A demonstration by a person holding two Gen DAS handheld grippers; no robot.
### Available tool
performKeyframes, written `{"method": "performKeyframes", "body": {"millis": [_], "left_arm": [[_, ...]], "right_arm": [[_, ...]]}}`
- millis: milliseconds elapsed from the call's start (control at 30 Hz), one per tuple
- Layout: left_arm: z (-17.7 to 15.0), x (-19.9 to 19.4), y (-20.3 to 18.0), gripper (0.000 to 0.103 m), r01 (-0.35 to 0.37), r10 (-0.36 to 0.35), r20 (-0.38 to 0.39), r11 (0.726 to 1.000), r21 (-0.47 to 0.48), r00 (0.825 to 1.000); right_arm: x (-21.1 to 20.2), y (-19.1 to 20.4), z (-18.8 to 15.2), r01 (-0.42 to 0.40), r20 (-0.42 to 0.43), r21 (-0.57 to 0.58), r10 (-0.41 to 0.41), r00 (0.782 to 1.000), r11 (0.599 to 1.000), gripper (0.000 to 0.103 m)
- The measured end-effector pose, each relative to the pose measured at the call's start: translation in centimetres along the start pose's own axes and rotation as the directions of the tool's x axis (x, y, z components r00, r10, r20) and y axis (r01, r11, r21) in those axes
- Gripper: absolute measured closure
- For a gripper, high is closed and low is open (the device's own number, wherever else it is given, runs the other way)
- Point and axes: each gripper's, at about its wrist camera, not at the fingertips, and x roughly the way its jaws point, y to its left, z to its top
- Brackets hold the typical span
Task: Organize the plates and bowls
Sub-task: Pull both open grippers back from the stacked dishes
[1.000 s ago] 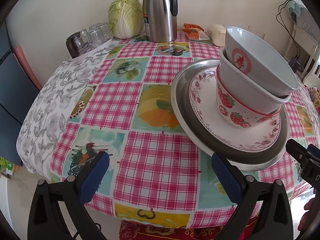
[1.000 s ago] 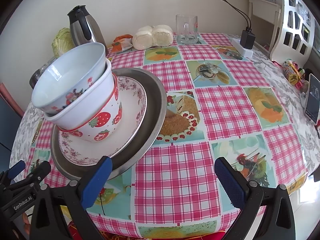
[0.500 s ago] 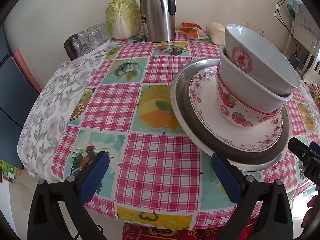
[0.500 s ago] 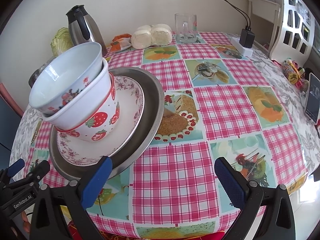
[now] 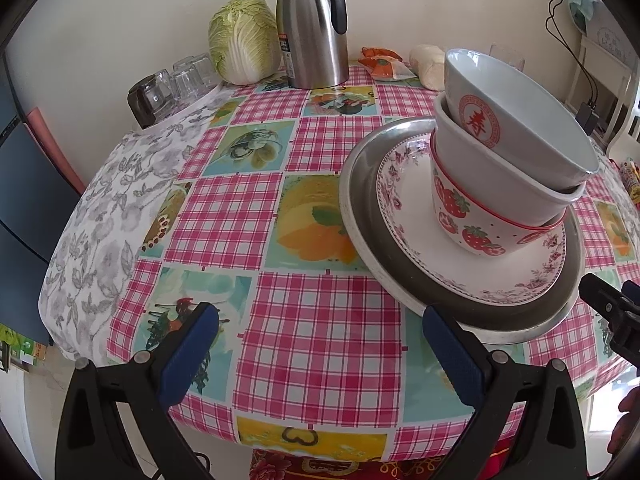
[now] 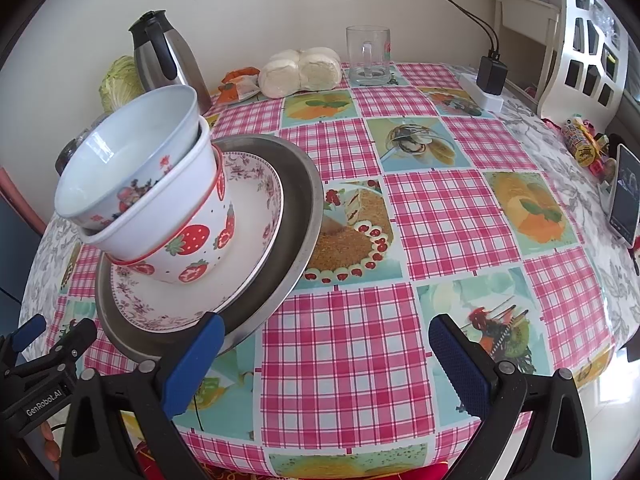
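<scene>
Both jaws are standing wide apart and gripping nothing: I am holding my left gripper and my right gripper over the near edge of the worktop. Between them the bowls are sitting nested and tilted on a flowered plate, which is lying inside a metal plate.

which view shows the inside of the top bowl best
The right wrist view: the top bowl tilts toward that camera, so its white interior is open to see. The left wrist view shows only the bowl's outer wall with its red round emblem, plus a sliver of the inner rim.
</scene>
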Motion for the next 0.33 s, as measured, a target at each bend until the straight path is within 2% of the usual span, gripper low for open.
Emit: {"method": "performKeyframes", "body": {"millis": [333], "left_arm": [[0.03,-0.7,0.48,0.001,0.02,-0.019,0.033,0.999,-0.035,0.999]], "right_arm": [[0.11,0.01,-0.02,0.001,-0.006,-0.004,-0.001,1.0,1.0,0.0]]}}
